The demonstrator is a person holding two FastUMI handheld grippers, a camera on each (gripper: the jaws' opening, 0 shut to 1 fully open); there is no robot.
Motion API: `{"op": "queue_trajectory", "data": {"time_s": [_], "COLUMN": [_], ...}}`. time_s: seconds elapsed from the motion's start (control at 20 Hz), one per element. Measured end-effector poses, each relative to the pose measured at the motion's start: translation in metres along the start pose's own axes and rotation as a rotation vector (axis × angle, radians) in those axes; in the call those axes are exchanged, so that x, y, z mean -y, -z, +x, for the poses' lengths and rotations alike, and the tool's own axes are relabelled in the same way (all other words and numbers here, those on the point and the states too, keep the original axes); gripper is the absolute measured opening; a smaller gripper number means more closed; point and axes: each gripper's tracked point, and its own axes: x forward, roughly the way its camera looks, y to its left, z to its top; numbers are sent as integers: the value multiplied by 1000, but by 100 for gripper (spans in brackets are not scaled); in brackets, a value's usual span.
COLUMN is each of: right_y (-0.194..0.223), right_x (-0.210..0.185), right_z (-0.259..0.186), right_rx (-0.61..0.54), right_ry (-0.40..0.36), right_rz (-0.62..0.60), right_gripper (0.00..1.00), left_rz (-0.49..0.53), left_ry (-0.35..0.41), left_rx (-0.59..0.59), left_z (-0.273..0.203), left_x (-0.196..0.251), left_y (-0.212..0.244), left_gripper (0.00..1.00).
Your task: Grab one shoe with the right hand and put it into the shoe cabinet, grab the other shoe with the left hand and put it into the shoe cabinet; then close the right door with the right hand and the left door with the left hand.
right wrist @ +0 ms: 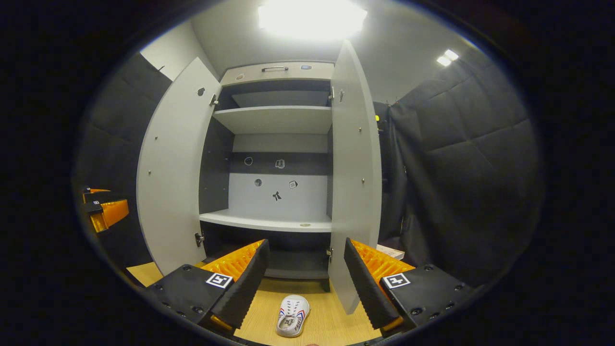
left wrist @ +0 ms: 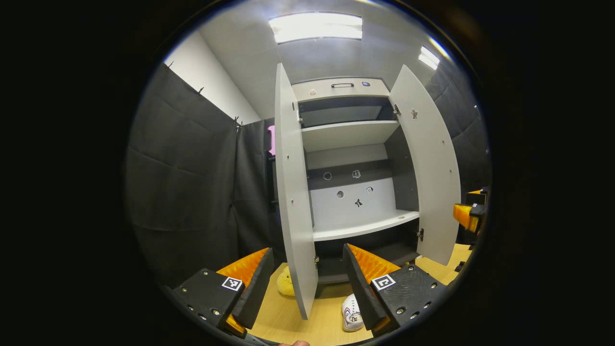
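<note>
Wood floor (right wrist: 331,322) under me, dark padded walls (right wrist: 461,168) round booth, ceiling lights on. White shoe (right wrist: 292,315) lies on floor before open cabinet (right wrist: 278,144), between my right gripper (right wrist: 305,283) fingers, untouched. Both doors swung wide, shelves bare. My left gripper (left wrist: 307,288) gapes wide, holds nothing; right likewise.
</note>
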Motion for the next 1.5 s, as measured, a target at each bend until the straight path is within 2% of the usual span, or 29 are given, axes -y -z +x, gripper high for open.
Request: {"op": "queue_trajectory", "data": {"time_s": [0.25, 0.7, 1.05, 1.5], "right_y": [39, 148, 224, 313], "right_x": [-19, -28, -49, -66], "right_z": [39, 105, 124, 112], "right_rx": [-99, -361, -568, -839], "right_ry": [-42, -86, -165, -214], "right_rz": [8, -9, 1, 38], "right_gripper": [98, 98, 98, 98], "left_rz": [-3, 15, 38, 93], "left_ry": [-36, -103, -136, -184], "left_rx": [-7, -67, -101, -131], "left_z": [7, 26, 48, 47], "left_x": [-1, -1, 1, -13], "left_y": [4, 22, 33, 42], "left_gripper": [78, 78, 78, 78]}}
